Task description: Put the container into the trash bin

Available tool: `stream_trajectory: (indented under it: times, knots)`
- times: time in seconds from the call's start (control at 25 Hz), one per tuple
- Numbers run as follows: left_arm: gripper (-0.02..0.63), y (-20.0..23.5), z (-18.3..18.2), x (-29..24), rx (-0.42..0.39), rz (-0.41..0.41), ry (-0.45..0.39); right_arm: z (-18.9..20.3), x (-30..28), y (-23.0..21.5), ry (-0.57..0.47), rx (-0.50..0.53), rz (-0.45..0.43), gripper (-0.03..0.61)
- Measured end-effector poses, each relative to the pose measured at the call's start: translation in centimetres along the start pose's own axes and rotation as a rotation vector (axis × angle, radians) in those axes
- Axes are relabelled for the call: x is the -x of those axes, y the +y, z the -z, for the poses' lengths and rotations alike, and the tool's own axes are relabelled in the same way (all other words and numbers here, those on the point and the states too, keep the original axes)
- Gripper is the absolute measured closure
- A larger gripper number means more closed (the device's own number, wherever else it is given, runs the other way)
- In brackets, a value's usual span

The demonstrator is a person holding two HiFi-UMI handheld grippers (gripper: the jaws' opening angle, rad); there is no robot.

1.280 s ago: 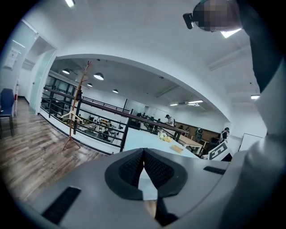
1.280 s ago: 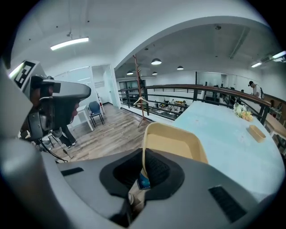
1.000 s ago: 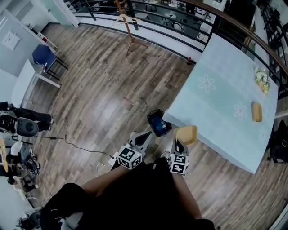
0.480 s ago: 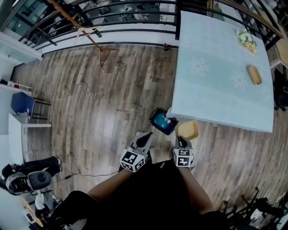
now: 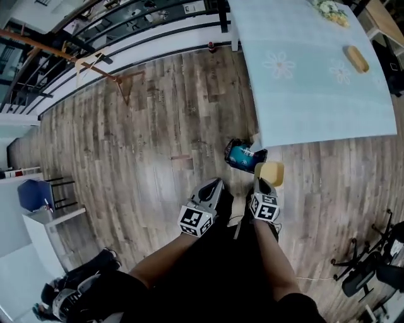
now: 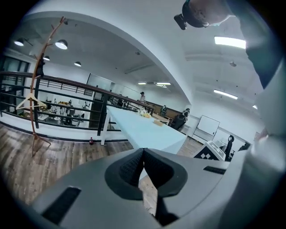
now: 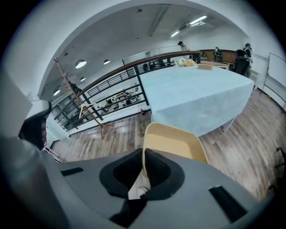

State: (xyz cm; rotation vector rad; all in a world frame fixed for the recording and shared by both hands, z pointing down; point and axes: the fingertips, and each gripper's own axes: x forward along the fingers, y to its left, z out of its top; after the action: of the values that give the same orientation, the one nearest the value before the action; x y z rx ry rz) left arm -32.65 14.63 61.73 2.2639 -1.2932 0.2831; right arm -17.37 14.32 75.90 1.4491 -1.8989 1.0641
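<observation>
1. A floor (image 5: 145, 139) of grey-brown wood planks fills most of the head view. It lies open across the left and centre of the frame.
2. A long counter (image 5: 315, 76) under a smooth pale blue cloth printed with white flowers takes the upper right. Half a second ago it sat more squarely at the top; the view has since swung, and its near edge now runs level across the right of the frame.
3. A dark metal railing (image 5: 158, 19) crosses the upper left, with a slim wooden coat stand (image 5: 95, 63) leaning before it.
4. The trash bin (image 5: 243, 156), dark with a teal inside, stands on the floor at the counter's lower left corner. It is higher in the frame than before.
5. The left gripper (image 5: 216, 184), grey with a marker cube, points at the bin. Its ribbed black fingers (image 6: 134, 165) are pressed together on nothing.
6. The right gripper (image 5: 260, 184) has its fingers (image 7: 156, 172) clamped on one wall of the container (image 5: 270, 173), as before.
7. The container is a shallow tan tray with rounded corners, held in the air just right of the bin, below the counter's edge.
</observation>
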Motion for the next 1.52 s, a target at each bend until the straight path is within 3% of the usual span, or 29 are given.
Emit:
stream_trajectory:
  times: [0.24, 0.52, 0.64, 1.08, 1.24, 1.52]
  knots:
    - [0.6, 1.8, 4.7, -3.6, 0.023, 0.052, 0.108, 2.4, -6.6, -0.2, 0.019, -0.007, 0.061, 0.537]
    - [0.6, 3.2, 8.8, -4.0, 0.057, 0.107, 0.212, 5.5, -13.3, -2.3, 0.085, -0.031, 0.1, 0.537]
    - [0.6, 4.1, 9.5, -4.3, 0.09, 0.109, 0.227, 6.0, -15.7, -2.8, 0.084, -0.068, 0.086, 0.537]
    - [0.6, 6.0, 11.7, -6.8, 0.076, 0.111, 0.264, 8.8, -23.5, -5.4, 0.128, -0.145, 0.119, 0.535]
    - [0.6, 5.9, 12.7, -6.1, 0.098, 0.126, 0.272, 9.9, -24.3, -4.8, 0.137, -0.159, 0.051, 0.44]
    - [0.6, 5.3, 13.0, -6.1, 0.114, 0.093, 0.257, 10.5, -22.8, -4.9, 0.139, -0.136, 0.016, 0.437]
